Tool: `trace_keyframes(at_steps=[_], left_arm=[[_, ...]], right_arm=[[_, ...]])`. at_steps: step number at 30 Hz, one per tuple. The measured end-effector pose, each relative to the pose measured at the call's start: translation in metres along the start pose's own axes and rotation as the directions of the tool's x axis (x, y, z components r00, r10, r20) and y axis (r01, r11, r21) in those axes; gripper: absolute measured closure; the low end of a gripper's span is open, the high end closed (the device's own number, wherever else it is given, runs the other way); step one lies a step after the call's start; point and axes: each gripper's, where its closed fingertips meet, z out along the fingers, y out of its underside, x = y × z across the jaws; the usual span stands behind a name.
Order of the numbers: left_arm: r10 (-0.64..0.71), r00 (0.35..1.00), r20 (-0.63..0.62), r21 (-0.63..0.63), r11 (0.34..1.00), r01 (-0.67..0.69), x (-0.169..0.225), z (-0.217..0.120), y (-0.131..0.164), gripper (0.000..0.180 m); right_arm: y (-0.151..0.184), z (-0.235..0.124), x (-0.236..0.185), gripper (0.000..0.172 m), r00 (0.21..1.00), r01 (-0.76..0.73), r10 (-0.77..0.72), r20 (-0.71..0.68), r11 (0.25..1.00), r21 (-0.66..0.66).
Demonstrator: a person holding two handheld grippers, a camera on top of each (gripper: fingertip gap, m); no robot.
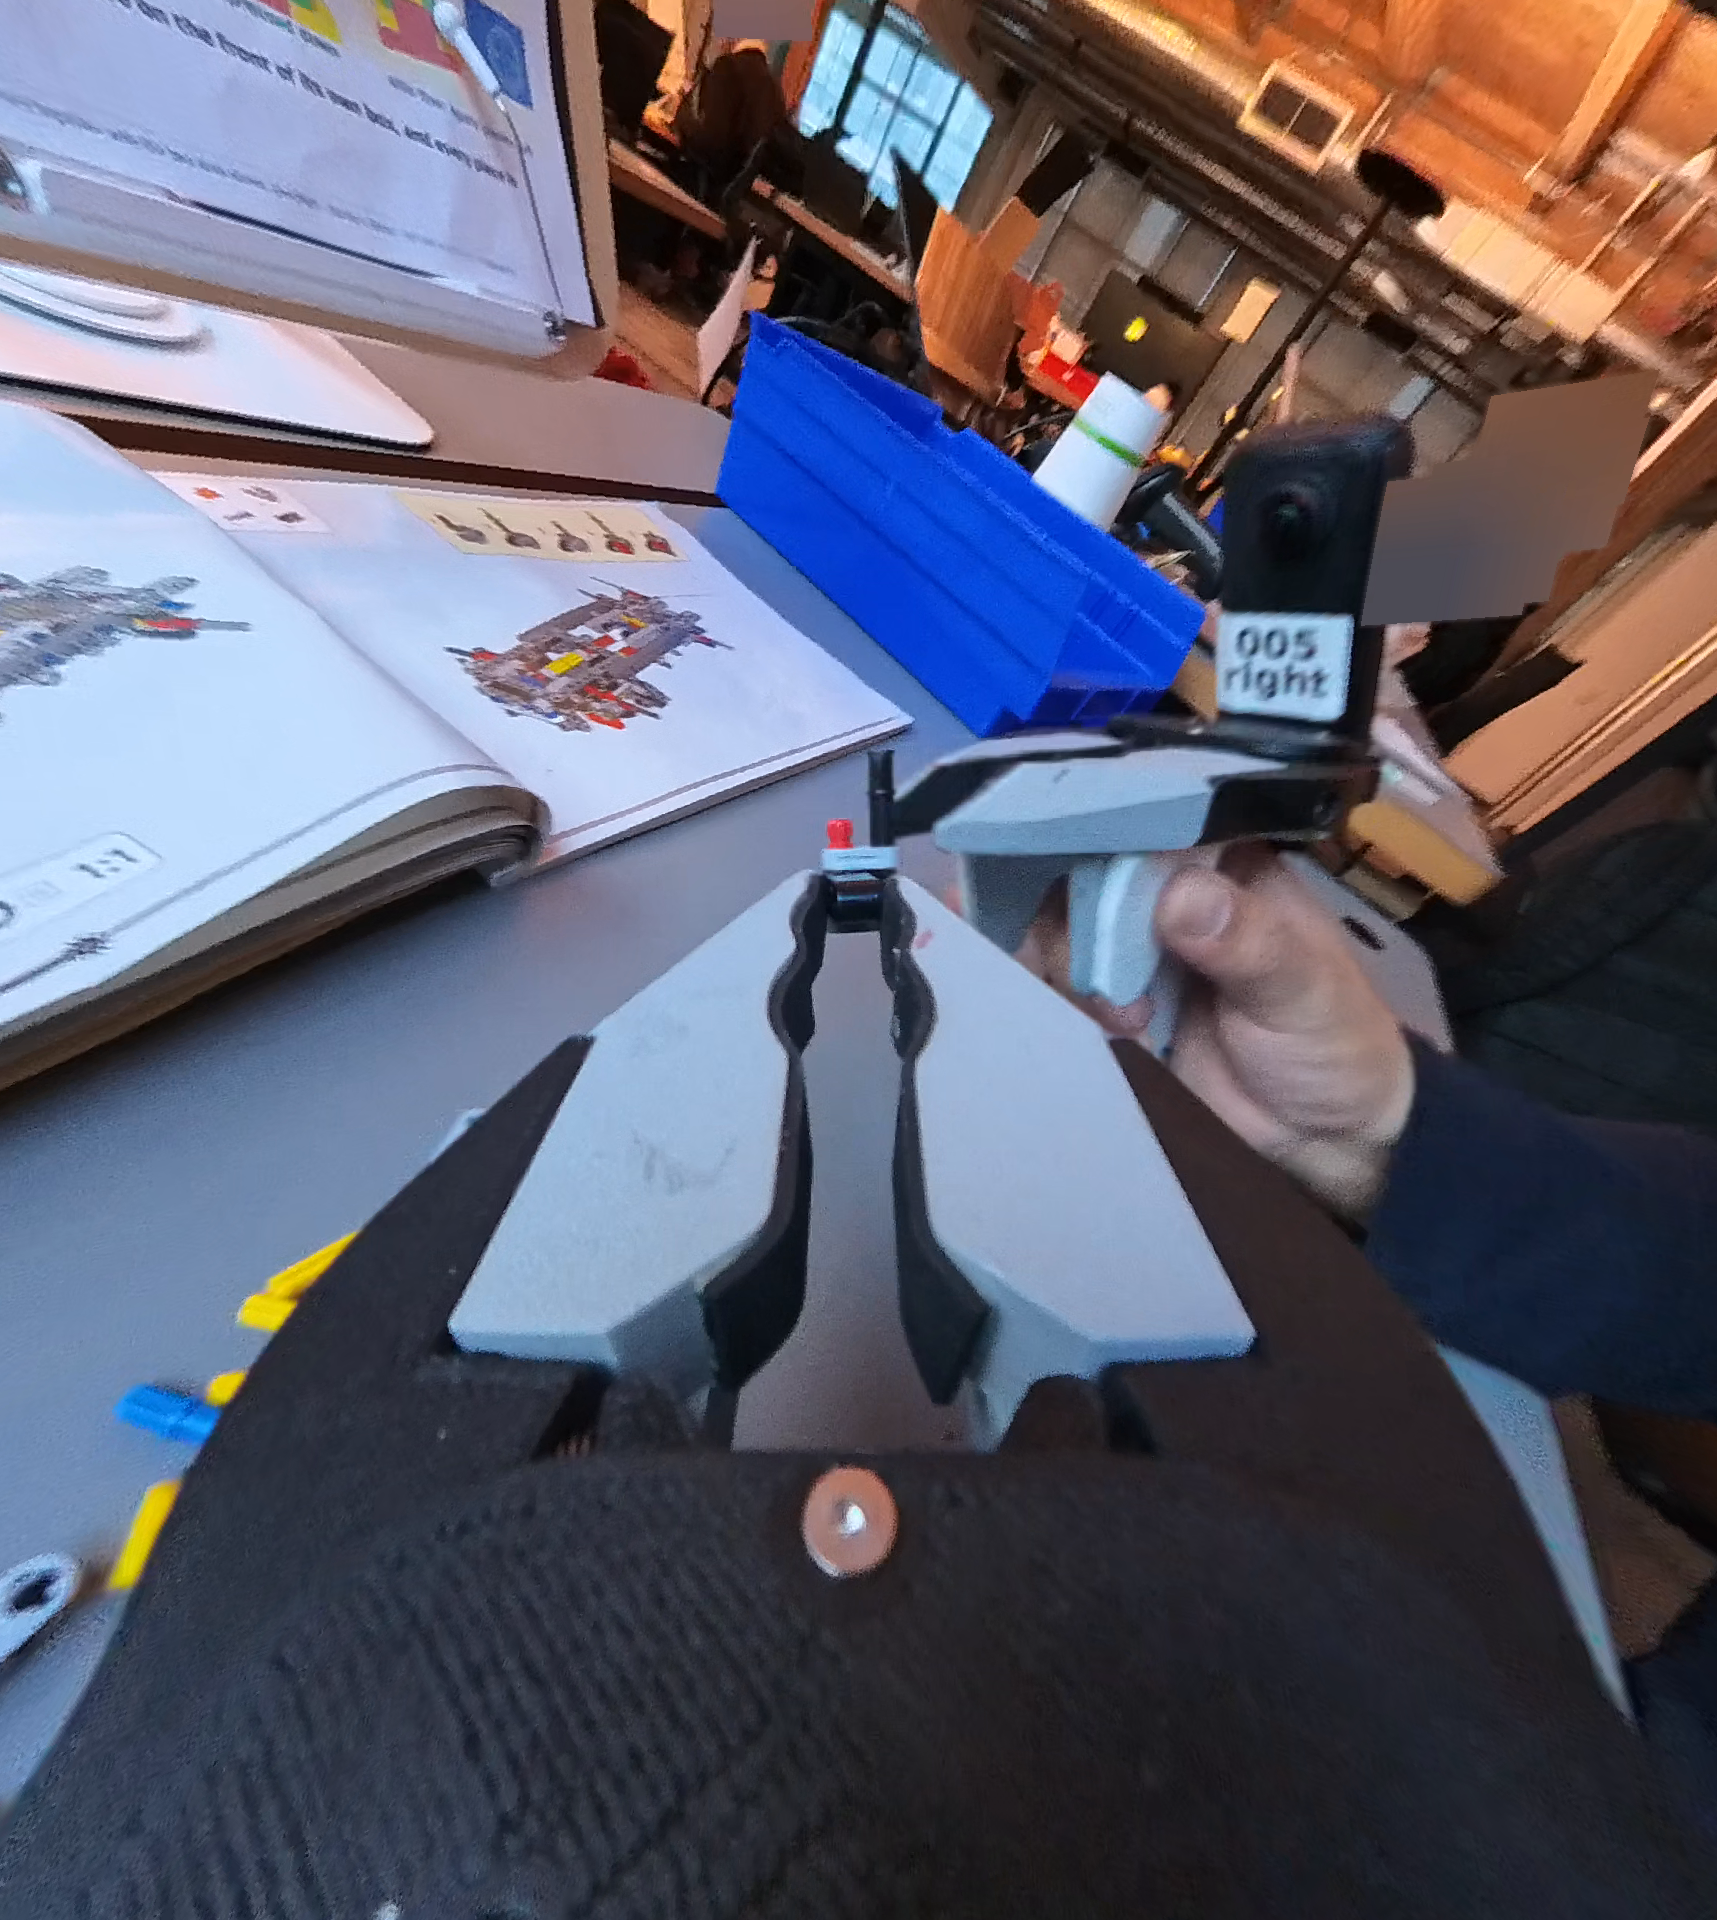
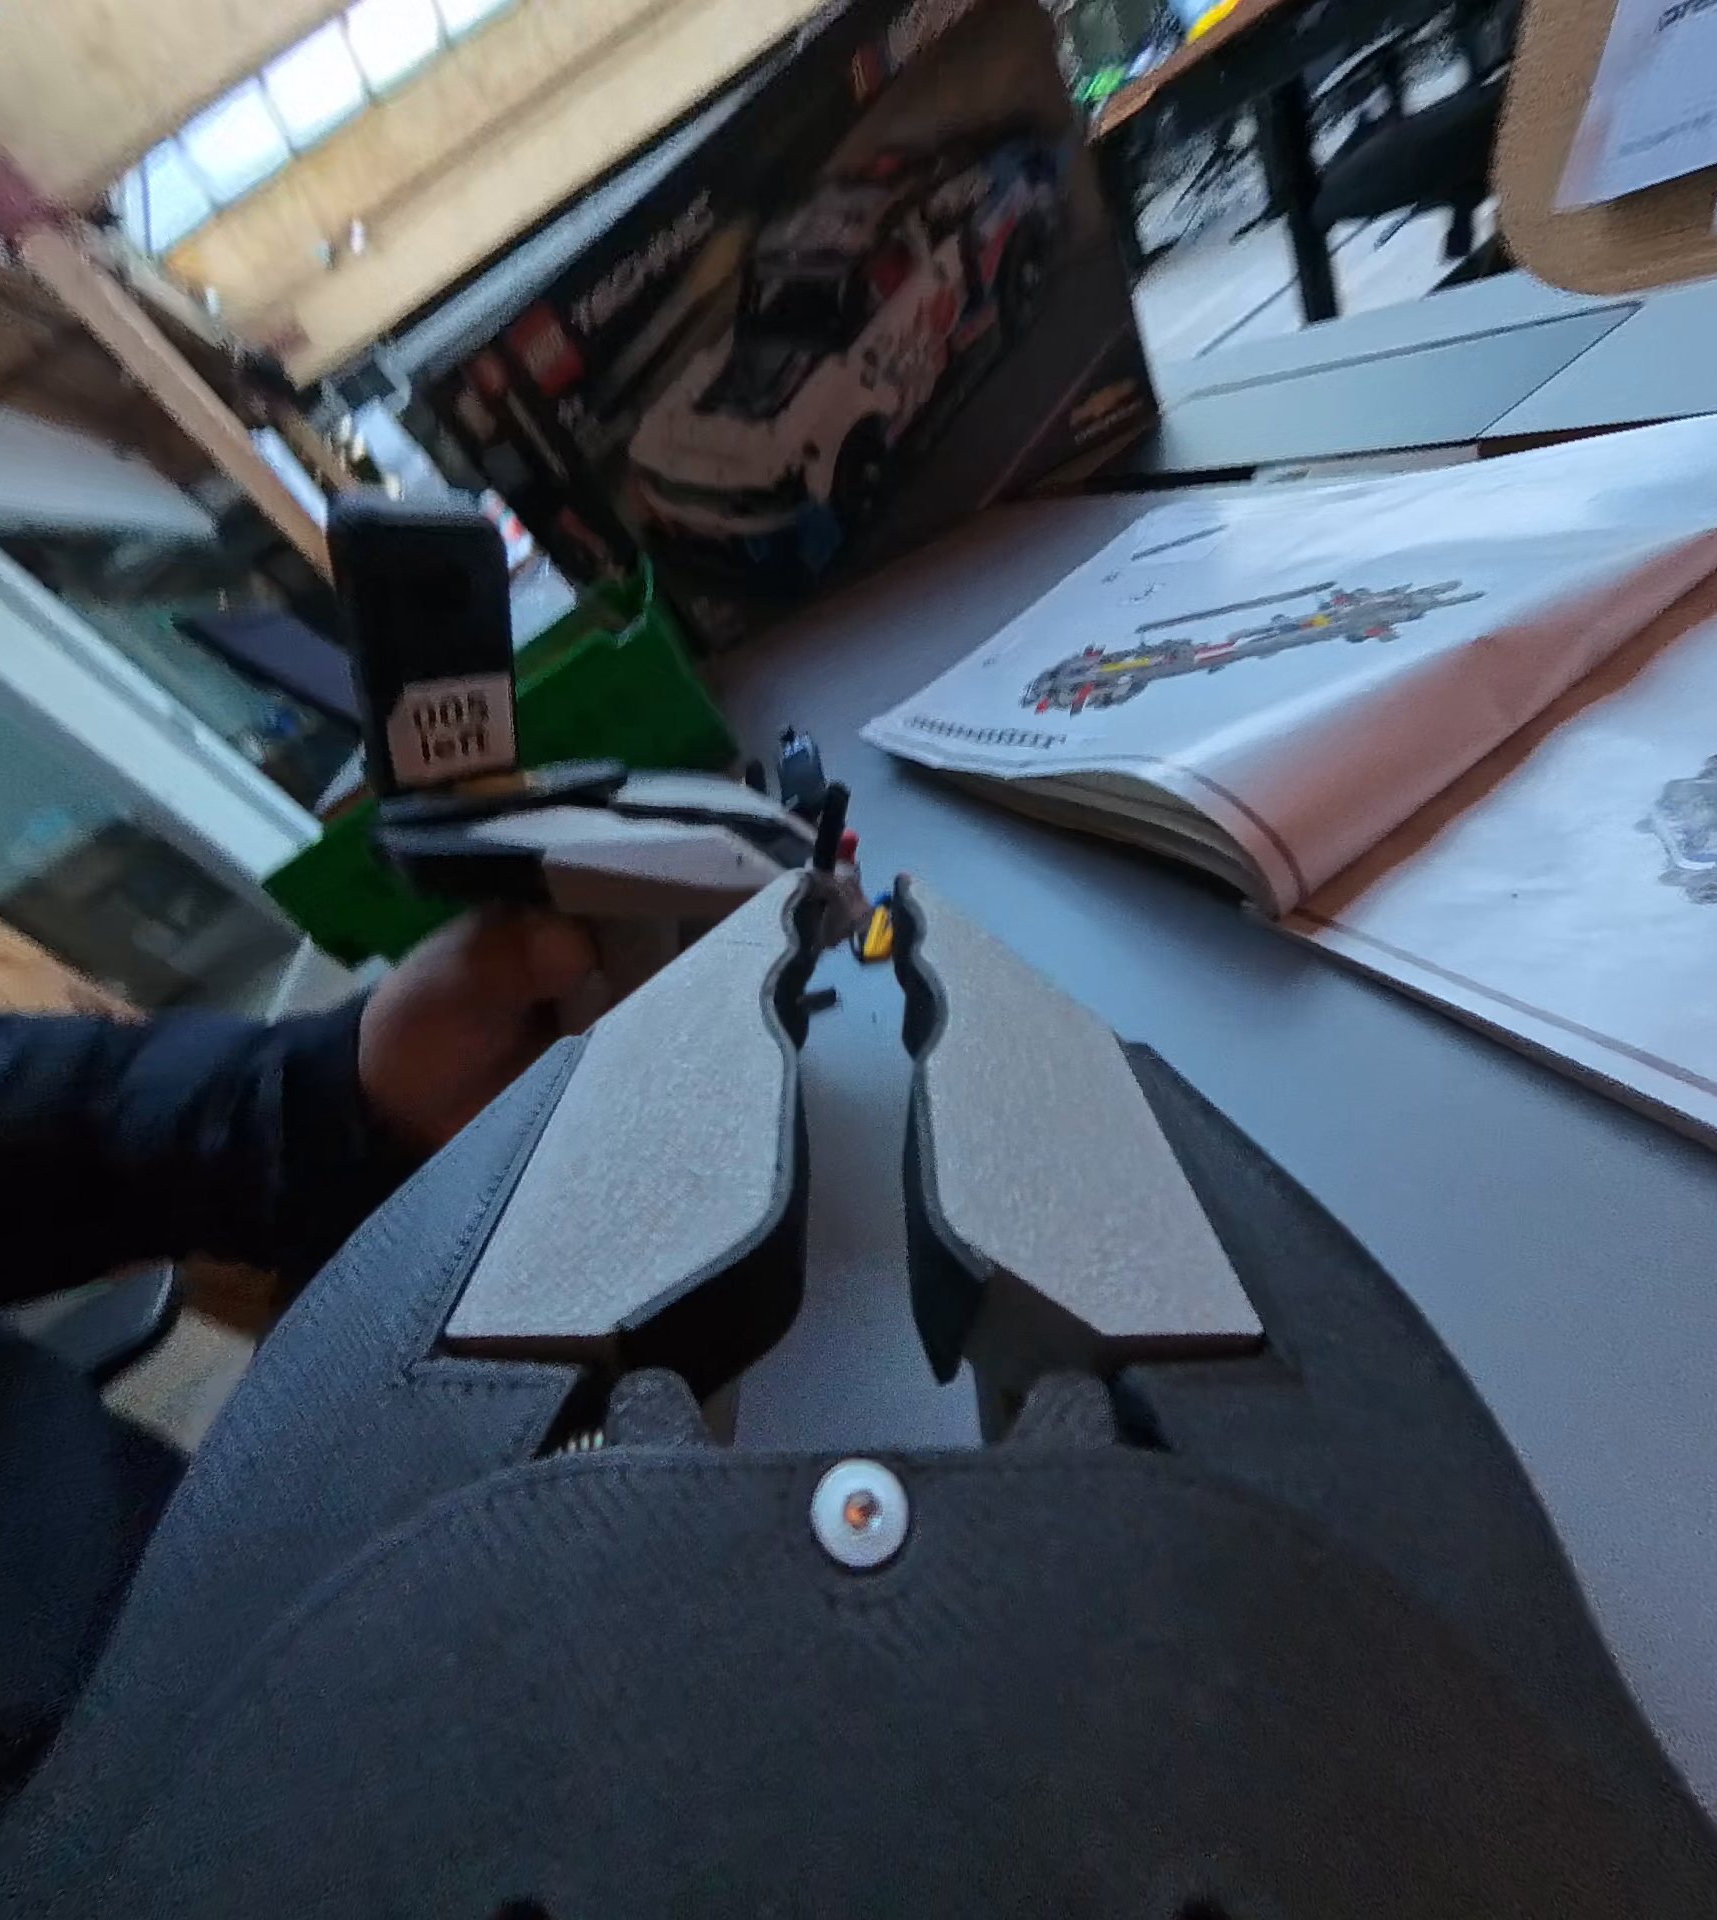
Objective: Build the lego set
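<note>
My left gripper [image 1: 856, 902] is shut on a small brick assembly [image 1: 859, 883]: a black block under a light grey plate, held above the grey table [image 1: 418, 1091]. A red pin [image 1: 839, 831] and a thin black pin [image 1: 880, 790] stand up from the plate. My right gripper [image 1: 911, 798] comes in from the right, its tips beside the black pin. In the right wrist view my right gripper [image 2: 852, 899] is open. The black pin [image 2: 828, 826] stands just beyond its left fingertip, with the left gripper [image 2: 781, 826] behind it.
An open instruction book [image 1: 314, 675] lies at the back left. A blue bin [image 1: 937, 582] stands behind it. A green bin [image 2: 615, 675] and a large set box [image 2: 812, 312] stand at the far side. Loose yellow and blue pieces [image 1: 282, 1299] lie near my left gripper. The tips of both grippers are at nearly the same place.
</note>
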Motion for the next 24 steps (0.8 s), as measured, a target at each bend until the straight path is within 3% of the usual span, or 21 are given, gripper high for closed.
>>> trace_keyframes(at_steps=[4, 9, 12, 15, 19, 24], left_arm=[[0.090, 0.994, 0.055, -0.147, 0.986, -0.081, -0.014, -0.001, 0.014, 0.172], [0.192, 0.981, 0.022, -0.398, 0.902, -0.167, -0.013, 0.001, 0.050, 0.167], [0.188, 0.982, -0.019, -0.451, 0.875, -0.177, -0.004, 0.002, 0.062, 0.166], [0.145, 0.988, -0.053, -0.524, 0.838, -0.151, 0.001, 0.001, 0.077, 0.151], [0.150, 0.987, -0.059, -0.488, 0.858, -0.160, 0.002, -0.003, 0.066, 0.148], [0.128, 0.991, -0.031, -0.367, 0.921, -0.131, 0.003, -0.027, 0.023, 0.140]], right_arm=[[0.018, -0.006, 0.000, 0.159, 0.999, 0.040, -0.035, 0.034, 0.988, -0.149], [0.026, -0.011, 0.002, 0.164, 0.988, 0.144, -0.153, -0.017, 0.960, -0.241], [0.043, -0.014, 0.003, 0.162, 0.985, 0.165, -0.174, 0.003, 0.927, -0.338], [0.061, -0.020, 0.014, 0.160, 0.976, 0.180, -0.214, -0.029, 0.880, -0.439], [0.058, -0.029, 0.025, 0.162, 0.960, 0.207, -0.270, -0.078, 0.867, -0.453], [0.031, -0.041, 0.022, 0.161, 0.964, 0.215, -0.254, -0.083, 0.922, -0.321]])
